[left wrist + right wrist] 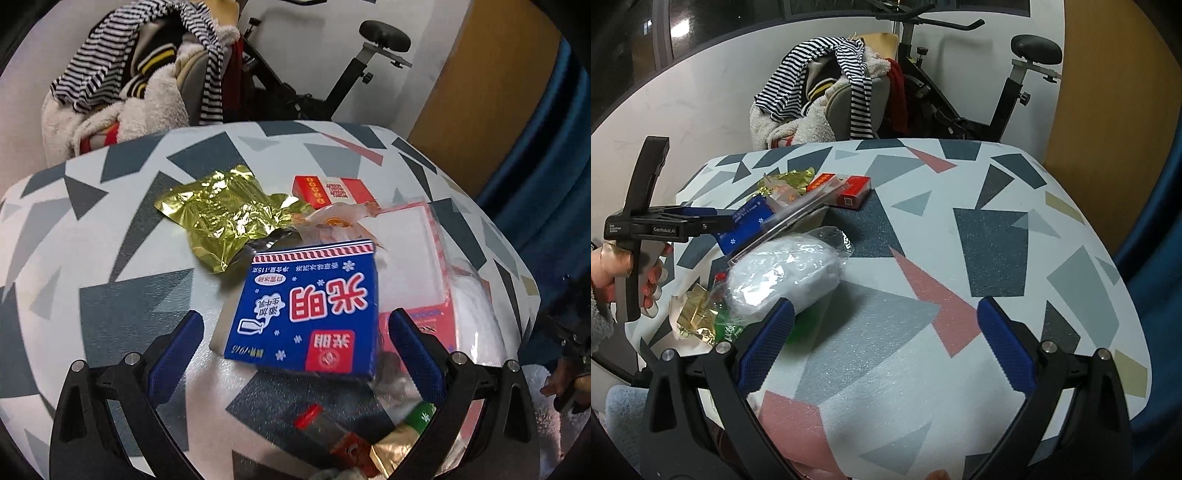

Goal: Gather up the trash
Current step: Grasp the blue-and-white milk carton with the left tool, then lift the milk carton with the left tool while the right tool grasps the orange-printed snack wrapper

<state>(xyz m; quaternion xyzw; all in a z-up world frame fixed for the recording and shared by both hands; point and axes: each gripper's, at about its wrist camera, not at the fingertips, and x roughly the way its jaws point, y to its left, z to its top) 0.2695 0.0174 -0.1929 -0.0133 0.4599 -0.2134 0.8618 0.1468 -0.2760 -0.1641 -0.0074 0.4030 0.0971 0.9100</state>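
Observation:
A pile of trash lies on the patterned table (110,258). My left gripper (295,321) is open, its blue fingers either side of a blue ice-cream box (306,306), apart from it. Beyond the box lie a gold foil wrapper (221,214), a red and white box (328,190) and a clear plastic wrapper (406,251). A plastic bottle with a red cap (314,417) lies close under the gripper. In the right wrist view my right gripper (886,314) is open and empty over bare table (997,240); a clear bag of white stuffing (786,277) sits by its left finger. The left gripper (701,219) shows there beside the blue box (746,229).
A chair heaped with striped and fleece clothes (827,85) stands behind the table. An exercise bike (960,92) stands against the white wall. A wooden panel (1108,110) and blue fabric (1160,258) are at the right. The table's right half holds no objects.

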